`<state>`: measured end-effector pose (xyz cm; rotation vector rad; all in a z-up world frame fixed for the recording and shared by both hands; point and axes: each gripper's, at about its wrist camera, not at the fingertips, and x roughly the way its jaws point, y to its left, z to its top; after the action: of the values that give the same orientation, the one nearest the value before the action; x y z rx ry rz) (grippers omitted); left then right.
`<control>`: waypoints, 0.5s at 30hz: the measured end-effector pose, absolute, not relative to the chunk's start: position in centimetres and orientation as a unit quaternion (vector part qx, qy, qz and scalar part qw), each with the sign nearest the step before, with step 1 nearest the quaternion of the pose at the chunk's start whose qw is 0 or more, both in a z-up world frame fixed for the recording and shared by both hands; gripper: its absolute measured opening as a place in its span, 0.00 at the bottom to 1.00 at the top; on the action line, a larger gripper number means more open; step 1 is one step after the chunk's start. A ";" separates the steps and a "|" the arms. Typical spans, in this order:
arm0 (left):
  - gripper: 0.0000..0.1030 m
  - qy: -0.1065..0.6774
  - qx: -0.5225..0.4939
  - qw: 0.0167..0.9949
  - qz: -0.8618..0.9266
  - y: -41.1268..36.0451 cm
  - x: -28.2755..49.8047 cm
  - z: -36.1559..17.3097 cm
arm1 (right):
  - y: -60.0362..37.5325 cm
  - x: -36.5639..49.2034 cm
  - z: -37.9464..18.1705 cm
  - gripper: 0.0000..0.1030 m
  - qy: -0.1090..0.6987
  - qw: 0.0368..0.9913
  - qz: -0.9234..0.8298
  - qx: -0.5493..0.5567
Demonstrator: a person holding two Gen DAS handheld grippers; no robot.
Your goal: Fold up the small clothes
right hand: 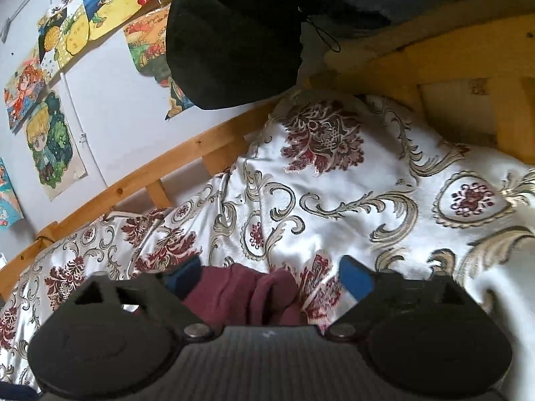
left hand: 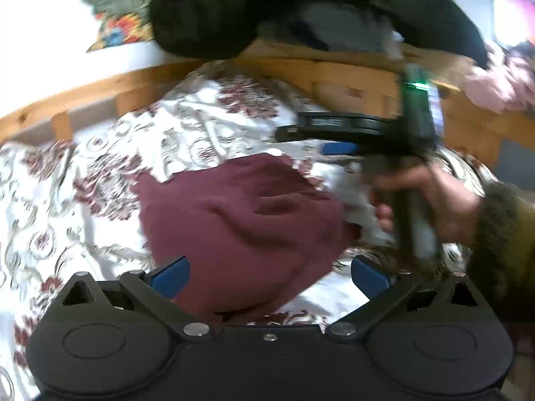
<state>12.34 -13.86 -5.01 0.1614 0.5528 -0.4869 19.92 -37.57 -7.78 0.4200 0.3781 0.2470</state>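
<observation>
A maroon garment lies folded and a little rumpled on the floral bedspread. My left gripper is open, its blue pads on either side of the garment's near edge, just above it. My right gripper shows in the left wrist view, held by a hand at the garment's far right corner. In the right wrist view the right gripper is open, with the garment's edge between its blue pads.
A wooden bed rail runs along the wall behind the bedspread. A black padded roll hangs over the bed's head. Drawings hang on the wall at the left. Pink cloth lies at the far right.
</observation>
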 end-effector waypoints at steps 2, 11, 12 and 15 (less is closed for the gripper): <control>0.99 0.279 0.047 0.934 -0.216 -12.9 13.1 -4.9 | -36.9 19.2 -7.3 1.00 0.200 0.954 0.118 0.189; 0.99 0.341 -0.117 0.928 -0.099 -7.8 17.4 -6.2 | -31.5 14.9 -6.8 1.00 0.322 0.939 0.123 0.000; 0.99 0.351 -0.127 0.924 -0.090 -7.4 17.8 -6.5 | -31.1 14.6 -6.9 1.00 0.329 0.938 0.108 -0.029; 0.99 0.379 -0.138 0.911 -0.083 -6.7 18.4 -7.5 | -31.6 14.1 -7.2 1.00 0.343 0.934 0.082 -0.051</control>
<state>18.36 -6.71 -7.55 -0.2855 0.7809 -0.1717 14.07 -31.61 -7.22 -0.1047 0.7021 0.1676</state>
